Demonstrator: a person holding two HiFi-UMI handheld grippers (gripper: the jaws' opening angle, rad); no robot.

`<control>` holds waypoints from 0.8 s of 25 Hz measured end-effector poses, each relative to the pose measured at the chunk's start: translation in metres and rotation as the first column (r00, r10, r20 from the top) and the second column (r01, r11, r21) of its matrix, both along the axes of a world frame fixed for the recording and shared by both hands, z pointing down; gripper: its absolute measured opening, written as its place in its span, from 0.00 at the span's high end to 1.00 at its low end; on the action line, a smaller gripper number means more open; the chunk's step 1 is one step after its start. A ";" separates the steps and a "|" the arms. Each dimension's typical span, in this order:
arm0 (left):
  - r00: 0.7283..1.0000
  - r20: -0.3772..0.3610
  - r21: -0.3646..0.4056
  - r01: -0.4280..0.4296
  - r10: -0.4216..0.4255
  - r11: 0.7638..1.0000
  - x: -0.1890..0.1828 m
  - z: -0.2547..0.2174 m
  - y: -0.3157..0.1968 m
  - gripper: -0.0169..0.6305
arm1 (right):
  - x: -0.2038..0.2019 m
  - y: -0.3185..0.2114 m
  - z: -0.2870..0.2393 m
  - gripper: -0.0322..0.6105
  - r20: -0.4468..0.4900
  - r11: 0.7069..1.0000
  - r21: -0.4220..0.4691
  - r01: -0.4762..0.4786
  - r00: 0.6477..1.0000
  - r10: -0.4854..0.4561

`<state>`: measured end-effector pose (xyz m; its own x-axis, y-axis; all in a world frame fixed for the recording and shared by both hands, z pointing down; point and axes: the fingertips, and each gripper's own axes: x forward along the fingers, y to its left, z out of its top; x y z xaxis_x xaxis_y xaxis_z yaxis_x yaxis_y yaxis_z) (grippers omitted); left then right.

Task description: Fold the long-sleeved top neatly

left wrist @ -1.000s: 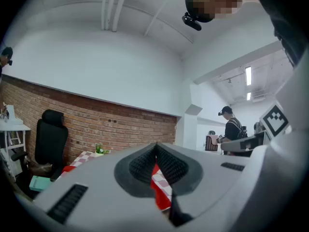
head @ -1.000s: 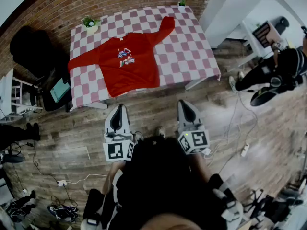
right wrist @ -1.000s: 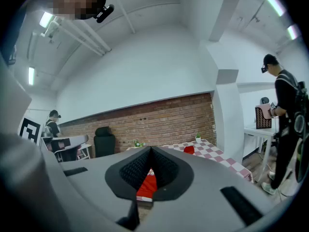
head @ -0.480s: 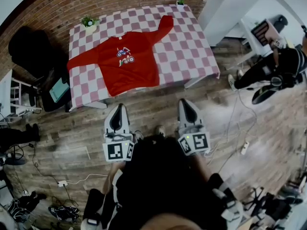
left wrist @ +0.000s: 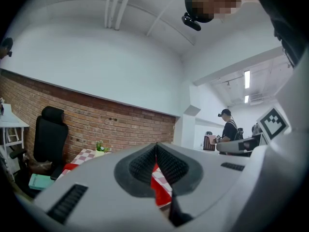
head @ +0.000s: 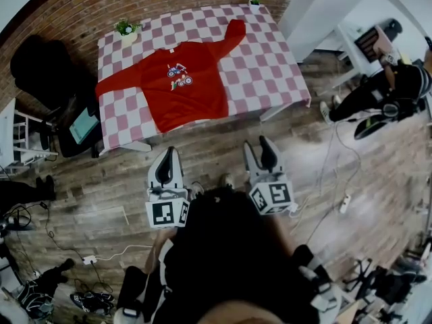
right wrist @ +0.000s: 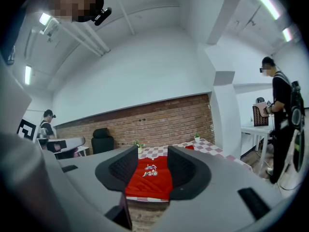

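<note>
Head view: top [head: 185,90] hem-near, sleeves [head: 229,38] crosswise

right gripper [right wrist: 152,154]: grey jaws w/ black pads apart, just been opening, nothing btwn them. thru the gap, well ahead: red long-sleeved top [right wrist: 147,179] w/ small chest print, flat on pink-white checked table [right wrist: 205,145]. red brick wall [right wrist: 164,122] behind, black office chair [right wrist: 102,140] at left.

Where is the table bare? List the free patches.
Biggest bare patch: the checkered tablecloth right of the red long-sleeved top. A smaller one at the near left corner. Crowded: the middle; the far corners hold a potted plant each.
</note>
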<state>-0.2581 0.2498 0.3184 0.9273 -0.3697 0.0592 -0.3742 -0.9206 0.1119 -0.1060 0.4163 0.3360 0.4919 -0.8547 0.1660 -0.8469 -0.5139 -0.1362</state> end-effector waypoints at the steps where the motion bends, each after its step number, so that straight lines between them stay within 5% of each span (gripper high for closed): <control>1: 1.000 0.000 0.000 -0.003 0.003 1.000 -0.004 0.001 -0.003 0.96 | -0.003 -0.003 0.000 0.68 -0.002 1.000 0.002 -0.004 1.000 0.004; 13: 0.999 0.029 -0.041 -0.018 0.019 0.999 -0.037 0.024 -0.039 0.96 | -0.030 -0.034 0.017 0.68 0.021 0.999 -0.013 -0.039 0.999 0.039; 20: 0.999 0.037 -0.047 -0.012 0.013 0.999 -0.015 0.030 -0.060 0.96 | -0.002 -0.064 0.020 0.68 0.019 1.000 -0.013 -0.016 1.000 0.016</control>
<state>-0.2726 0.1903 0.3485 0.9287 -0.3540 0.1103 -0.3672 -0.9194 0.1408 -0.1079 0.3523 0.3562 0.5022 -0.8445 0.1861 -0.8359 -0.5292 -0.1457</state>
